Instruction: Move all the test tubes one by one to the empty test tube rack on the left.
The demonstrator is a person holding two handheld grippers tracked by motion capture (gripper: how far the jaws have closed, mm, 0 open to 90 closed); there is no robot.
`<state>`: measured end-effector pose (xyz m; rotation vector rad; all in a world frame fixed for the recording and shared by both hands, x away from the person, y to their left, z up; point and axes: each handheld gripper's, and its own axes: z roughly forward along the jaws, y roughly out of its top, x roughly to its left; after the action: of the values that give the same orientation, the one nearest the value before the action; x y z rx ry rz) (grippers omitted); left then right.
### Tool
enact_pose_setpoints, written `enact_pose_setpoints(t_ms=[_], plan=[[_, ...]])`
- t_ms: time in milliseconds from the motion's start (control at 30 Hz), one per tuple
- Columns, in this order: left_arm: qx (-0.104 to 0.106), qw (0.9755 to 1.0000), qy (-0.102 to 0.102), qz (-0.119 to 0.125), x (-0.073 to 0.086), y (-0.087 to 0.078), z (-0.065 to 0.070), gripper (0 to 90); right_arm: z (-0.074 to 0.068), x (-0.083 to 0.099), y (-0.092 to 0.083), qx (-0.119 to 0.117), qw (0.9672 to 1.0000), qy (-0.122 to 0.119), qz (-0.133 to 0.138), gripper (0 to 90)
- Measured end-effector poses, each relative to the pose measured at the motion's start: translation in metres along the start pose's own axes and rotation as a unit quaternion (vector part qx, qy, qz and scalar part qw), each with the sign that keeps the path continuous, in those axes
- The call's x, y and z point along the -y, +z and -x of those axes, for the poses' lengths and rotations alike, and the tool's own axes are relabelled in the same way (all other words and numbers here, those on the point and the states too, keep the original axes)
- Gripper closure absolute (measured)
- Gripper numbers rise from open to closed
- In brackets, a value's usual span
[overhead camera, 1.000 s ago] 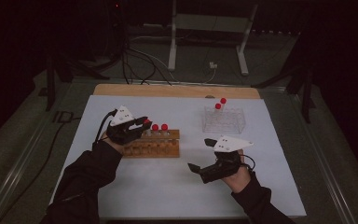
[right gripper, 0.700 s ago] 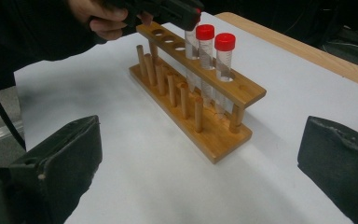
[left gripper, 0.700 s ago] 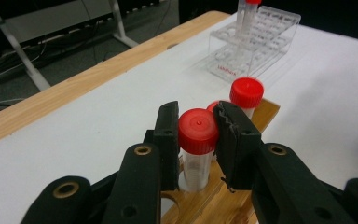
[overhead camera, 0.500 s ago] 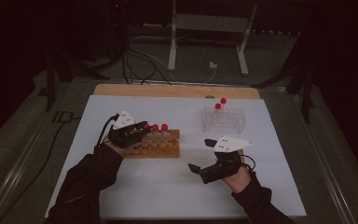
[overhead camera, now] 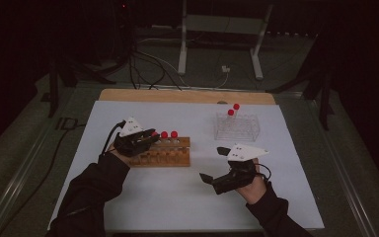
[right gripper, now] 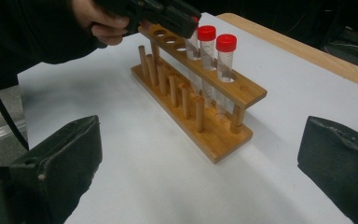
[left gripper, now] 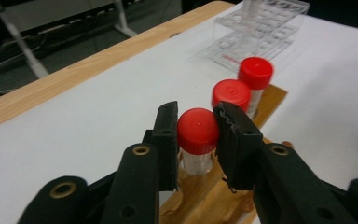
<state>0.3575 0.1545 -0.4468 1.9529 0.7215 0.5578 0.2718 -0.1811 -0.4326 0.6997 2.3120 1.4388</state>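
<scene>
No writing, brand, number or sign can be read anywhere on the desk. The clear plastic rack (left gripper: 261,28) carries a small red mark on its near lower edge, in the left gripper view, but it is too blurred to make out as letters. The grey plates on top of the two grippers bear small dark dots, not characters. The red caps of the tubes (left gripper: 198,130) are plain, and so is the wooden rack (right gripper: 200,100).
</scene>
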Motion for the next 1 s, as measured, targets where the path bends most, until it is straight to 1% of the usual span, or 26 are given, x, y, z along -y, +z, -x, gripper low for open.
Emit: enact_pose_setpoints(t_ms=[33, 67, 100, 167, 200, 267, 300, 400, 433, 500, 533, 600, 633, 700, 733, 800, 833, 900, 933, 1000], plan=[[0.000, 1.0000, -0.003, 0.000, -0.001, -0.002, 0.000, 62.9, 0.000, 0.000, 0.000, -0.001, 1.0000, 0.000, 0.000, 0.0], [0.006, 1.0000, -0.002, 0.003, -0.002, -0.004, 0.000, 60.7, 0.000, 0.000, -0.001, -0.001, 1.0000, 0.000, 0.002, 0.0], [0.004, 1.0000, 0.000, 0.005, -0.003, -0.007, 0.000, 60.5, 0.001, -0.001, -0.001, -0.002, 1.0000, 0.000, 0.002, 0.0], [0.017, 0.9998, -0.007, 0.006, -0.005, -0.012, 0.001, 54.4, 0.001, -0.001, -0.002, 0.000, 1.0000, 0.001, 0.004, 0.0], [0.016, 0.9999, -0.002, 0.002, -0.007, -0.015, 0.002, 51.4, 0.002, -0.001, -0.002, -0.001, 1.0000, 0.002, 0.005, 0.0], [0.024, 0.9997, 0.001, 0.001, -0.008, -0.019, 0.004, 44.3, 0.003, -0.002, -0.003, 0.002, 1.0000, 0.000, 0.005, 0.0], [0.025, 0.9997, 0.001, -0.001, -0.008, -0.022, 0.005, 41.0, 0.003, -0.002, -0.003, 0.003, 1.0000, 0.001, 0.006, 0.0], [0.039, 0.9992, -0.001, -0.002, -0.008, -0.029, 0.008, 31.2, 0.007, -0.004, -0.005, 0.009, 0.9999, 0.002, 0.007, 0.0], [0.047, 0.9989, -0.001, -0.004, -0.008, -0.031, 0.009, 25.7, 0.009, -0.004, -0.005, 0.012, 0.9999, 0.004, 0.009, 0.0], [0.054, 0.9985, 0.004, -0.009, -0.007, -0.034, 0.012, 20.0, 0.013, -0.006, -0.007, 0.016, 0.9998, 0.005, 0.013, 0.0], [0.064, 0.9979, 0.002, -0.009, -0.006, -0.036, 0.013, 16.1, 0.015, -0.006, -0.008, 0.018, 0.9997, 0.006, 0.017, 0.0], [0.070, 0.9975, 0.005, -0.009, -0.006, -0.039, 0.015, 10.6, 0.021, -0.008, -0.010, 0.026, 0.9994, 0.009, 0.021, 0.0], [0.076, 0.9971, 0.003, -0.007, -0.005, -0.041, 0.016, 7.8, 0.025, -0.010, -0.011, 0.032, 0.9992, 0.011, 0.023, 0.0], [0.085, 0.9964, 0.001, -0.010, -0.004, -0.043, 0.018, 4.6, 0.031, -0.012, -0.012, 0.041, 0.9988, 0.012, 0.025, 0.0], [0.095, 0.9955, 0.001, -0.009, -0.004, -0.044, 0.019, 2.9, 0.035, -0.013, -0.012, 0.048, 0.9985, 0.012, 0.026, 0.0], [0.095, 0.9953, 0.007, -0.012, -0.002, -0.046, 0.023, 2.1, 0.043, -0.014, -0.013, 0.059, 0.9978, 0.014, 0.027, 0.0], [0.102, 0.9947, 0.008, -0.011, -0.001, -0.047, 0.024, 1.6, 0.047, -0.014, -0.013, 0.064, 0.9974, 0.016, 0.028, 0.0], [0.102, 0.9947, 0.006, -0.010, 0.001, -0.049, 0.027, 1.5, 0.056, -0.015, -0.013, 0.076, 0.9965, 0.019, 0.028, 0.0], [0.109, 0.9940, 0.006, -0.009, 0.002, -0.050, 0.028, 1.5, 0.060, -0.015, -0.013, 0.082, 0.9960, 0.023, 0.028, 0.0], [0.110, 0.9940, 0.005, -0.005, 0.004, -0.052, 0.030, 1.5, 0.069, -0.015, -0.012, 0.095, 0.9948, 0.026, 0.028, 0.0]])
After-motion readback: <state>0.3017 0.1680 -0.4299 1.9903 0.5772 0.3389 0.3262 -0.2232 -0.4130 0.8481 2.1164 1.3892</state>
